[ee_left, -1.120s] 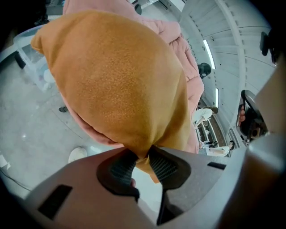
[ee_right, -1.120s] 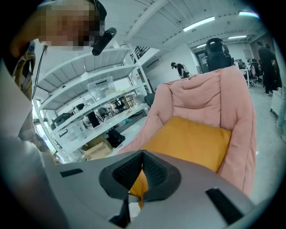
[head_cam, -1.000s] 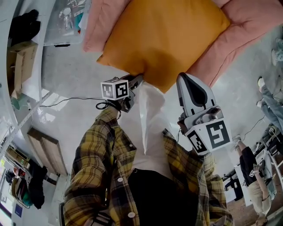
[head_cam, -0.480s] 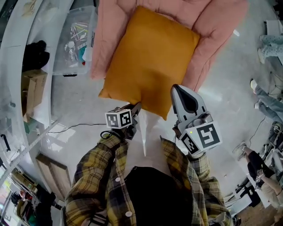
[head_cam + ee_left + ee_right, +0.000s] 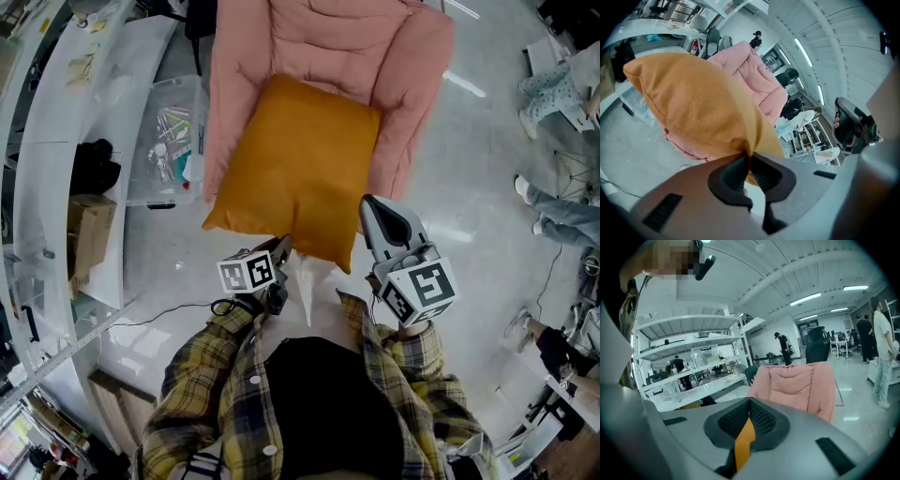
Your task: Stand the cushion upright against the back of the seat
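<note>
An orange cushion (image 5: 291,169) hangs over the pink padded seat (image 5: 328,42), held up by its near edge. My left gripper (image 5: 283,244) grips the cushion's near left corner. Its jaws are closing, and its pads pinch a fold of orange fabric (image 5: 693,108) in the left gripper view (image 5: 749,157). My right gripper (image 5: 367,202) is shut on the near right corner. In the right gripper view a strip of orange cloth (image 5: 744,441) is clamped between that gripper's pads (image 5: 749,404). The seat (image 5: 797,385) stands ahead, back upright.
White shelving (image 5: 56,187) runs along the left, with a clear plastic box (image 5: 173,141) and a cardboard box (image 5: 84,234) at its foot. A cable (image 5: 159,314) lies on the floor. People (image 5: 553,94) stand or sit at the right.
Both grippers have risen with the cushion's near edge in them. The cushion now hangs lower against the seat, and the seat's back has come into view.
</note>
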Demonstrator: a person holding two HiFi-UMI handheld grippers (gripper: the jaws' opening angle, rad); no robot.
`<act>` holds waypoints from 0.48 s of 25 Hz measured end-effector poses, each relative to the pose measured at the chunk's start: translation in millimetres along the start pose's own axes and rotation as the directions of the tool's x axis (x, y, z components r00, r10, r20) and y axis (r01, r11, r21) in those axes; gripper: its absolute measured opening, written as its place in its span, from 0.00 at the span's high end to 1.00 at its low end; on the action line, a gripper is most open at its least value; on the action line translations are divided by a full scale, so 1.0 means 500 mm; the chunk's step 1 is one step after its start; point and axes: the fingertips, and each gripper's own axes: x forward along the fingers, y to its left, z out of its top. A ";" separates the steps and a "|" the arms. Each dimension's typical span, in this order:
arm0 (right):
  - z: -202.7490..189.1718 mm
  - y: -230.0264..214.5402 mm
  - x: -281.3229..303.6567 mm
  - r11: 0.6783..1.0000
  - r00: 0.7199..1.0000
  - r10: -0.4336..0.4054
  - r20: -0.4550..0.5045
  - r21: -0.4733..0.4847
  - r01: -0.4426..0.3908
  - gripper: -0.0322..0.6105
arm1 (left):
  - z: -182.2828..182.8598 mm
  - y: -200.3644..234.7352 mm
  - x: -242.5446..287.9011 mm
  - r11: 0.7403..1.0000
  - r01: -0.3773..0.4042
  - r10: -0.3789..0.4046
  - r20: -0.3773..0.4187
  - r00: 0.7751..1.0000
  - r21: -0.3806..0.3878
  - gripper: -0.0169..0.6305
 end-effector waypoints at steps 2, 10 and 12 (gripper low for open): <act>0.018 -0.006 -0.025 1.000 1.000 -0.010 0.017 -0.007 0.010 0.92 | 0.010 -0.029 -0.012 1.000 0.003 -0.003 0.017 1.000 0.005 0.94; 0.070 -0.028 -0.098 0.999 0.993 -0.036 0.112 0.008 0.035 0.92 | 0.039 -0.099 -0.076 0.999 -0.008 0.015 0.122 0.992 -0.054 0.95; 0.079 -0.034 -0.108 1.000 0.992 -0.031 0.125 0.005 0.031 0.92 | 0.055 -0.120 -0.086 0.998 0.006 0.003 0.145 0.989 -0.063 0.95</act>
